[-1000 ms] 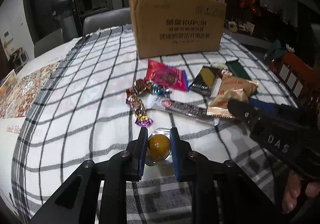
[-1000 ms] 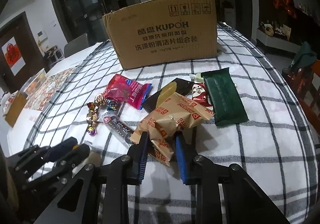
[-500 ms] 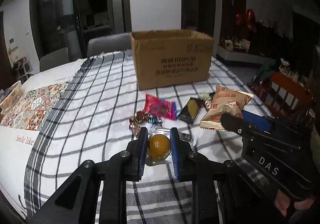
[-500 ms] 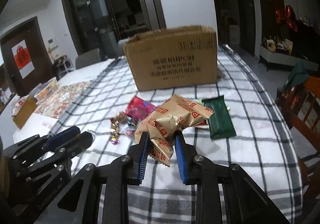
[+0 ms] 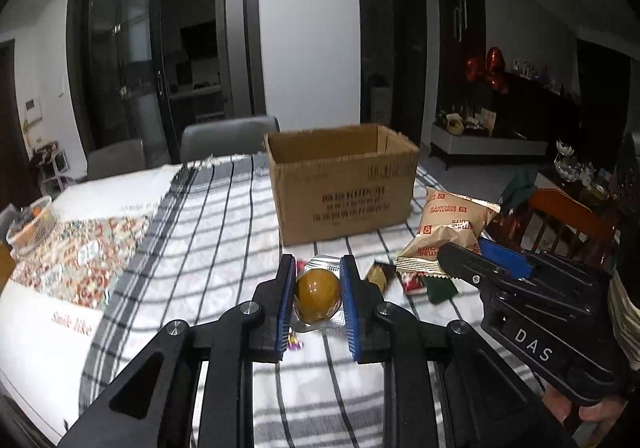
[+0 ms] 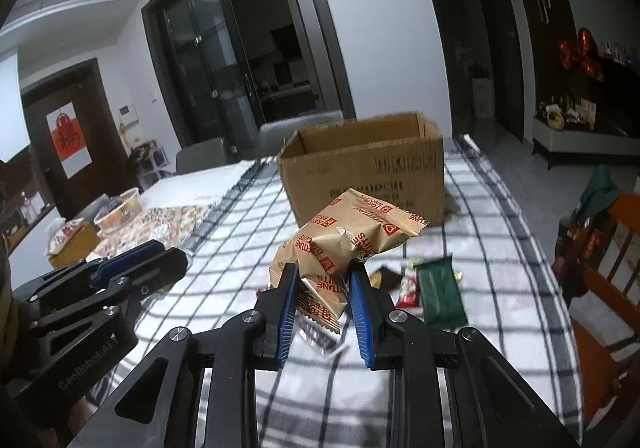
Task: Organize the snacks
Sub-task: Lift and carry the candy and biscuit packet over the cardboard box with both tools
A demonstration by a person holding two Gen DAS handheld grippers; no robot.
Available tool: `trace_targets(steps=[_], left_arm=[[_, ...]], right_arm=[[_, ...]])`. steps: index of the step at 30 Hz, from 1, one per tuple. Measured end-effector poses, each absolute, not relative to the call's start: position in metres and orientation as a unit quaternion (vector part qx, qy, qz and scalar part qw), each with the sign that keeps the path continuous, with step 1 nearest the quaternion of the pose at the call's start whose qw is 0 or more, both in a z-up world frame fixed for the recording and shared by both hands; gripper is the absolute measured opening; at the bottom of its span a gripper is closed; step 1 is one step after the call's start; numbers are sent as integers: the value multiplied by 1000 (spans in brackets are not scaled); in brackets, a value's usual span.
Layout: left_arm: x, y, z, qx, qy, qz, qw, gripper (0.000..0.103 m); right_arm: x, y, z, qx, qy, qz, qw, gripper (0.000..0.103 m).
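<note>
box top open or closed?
Open. The box has no flaps over its top: both wrist views look past the rim to the inner walls. Its floor is hidden, so contents cannot be told.

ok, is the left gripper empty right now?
No. The left gripper is shut on a round yellow-brown snack in a clear foil-backed pack, held between its blue jaws above the checked tablecloth.

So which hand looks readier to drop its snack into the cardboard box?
Probably the right: its tool holds the biscuit packet close before the box. The left tool, holding the round yellow snack, sits farther back.
</note>
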State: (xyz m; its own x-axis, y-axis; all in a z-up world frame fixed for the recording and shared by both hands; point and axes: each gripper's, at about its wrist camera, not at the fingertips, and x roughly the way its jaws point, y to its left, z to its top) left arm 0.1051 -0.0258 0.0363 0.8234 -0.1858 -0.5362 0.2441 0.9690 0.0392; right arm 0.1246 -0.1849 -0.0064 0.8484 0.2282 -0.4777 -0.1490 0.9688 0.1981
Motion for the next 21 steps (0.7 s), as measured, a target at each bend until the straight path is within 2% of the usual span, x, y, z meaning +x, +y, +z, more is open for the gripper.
trace_targets(steps=[13,21], left_arm=[[175,-46,69,59,253,-144,955,23],[235,-65,76,83,253,-162,950,23]], right_arm=[[185,-201,29,83,239,99,962,27],[242,-219,45,90,255,100,957,27]])
